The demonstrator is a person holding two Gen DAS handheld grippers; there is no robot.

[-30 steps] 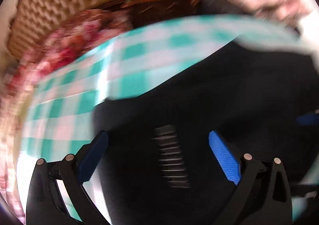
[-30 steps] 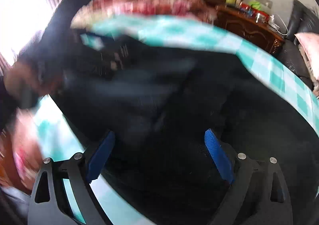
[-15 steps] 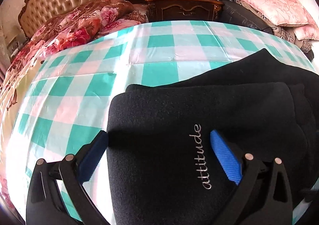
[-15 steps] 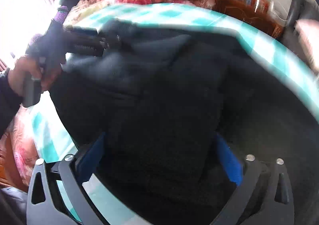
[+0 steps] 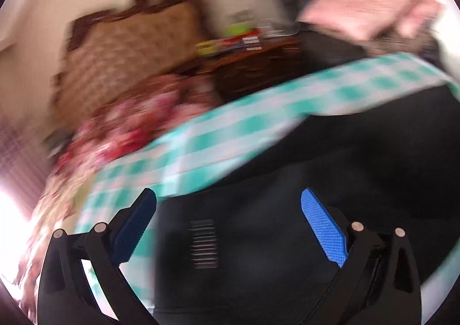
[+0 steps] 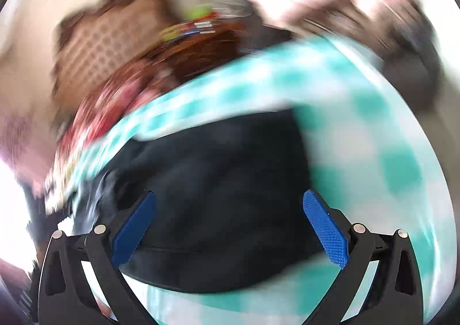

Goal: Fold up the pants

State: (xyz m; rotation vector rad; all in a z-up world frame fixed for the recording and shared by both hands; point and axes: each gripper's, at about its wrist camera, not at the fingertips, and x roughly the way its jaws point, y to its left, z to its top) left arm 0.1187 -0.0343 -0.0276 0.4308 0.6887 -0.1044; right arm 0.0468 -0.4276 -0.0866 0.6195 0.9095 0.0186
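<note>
Both views are motion-blurred; read fine detail as uncertain.

Your left tool (image 5: 228,224) has its blue pads spread wide with nothing between them. The black fleece pants (image 5: 287,224) lie directly under it and run off toward 2 o'clock, filling the lower right of the left wrist view; a pale smeared mark sits on the cloth near 6 o'clock, illegible here.

Your right tool (image 6: 230,223) is likewise spread and empty. In its view the black fleece pants (image 6: 218,189) form a compact, rounded dark block, its near edge at 6 o'clock between the pads and its far edge at 12 o'clock against the teal-and-white checked bed sheet (image 6: 373,138). Bare sheet shows from 1 to 5 o'clock.

Position: the bundle rests on the bed. I cannot tell its long axis through the blur.

Judgement: the stack looks already folded over in layers, so the task is far along. Both tools look about equally near; the right sees the whole outline and suits any final squaring.

Background: a tan tufted headboard (image 5: 129,49) at 10 o'clock.
</note>
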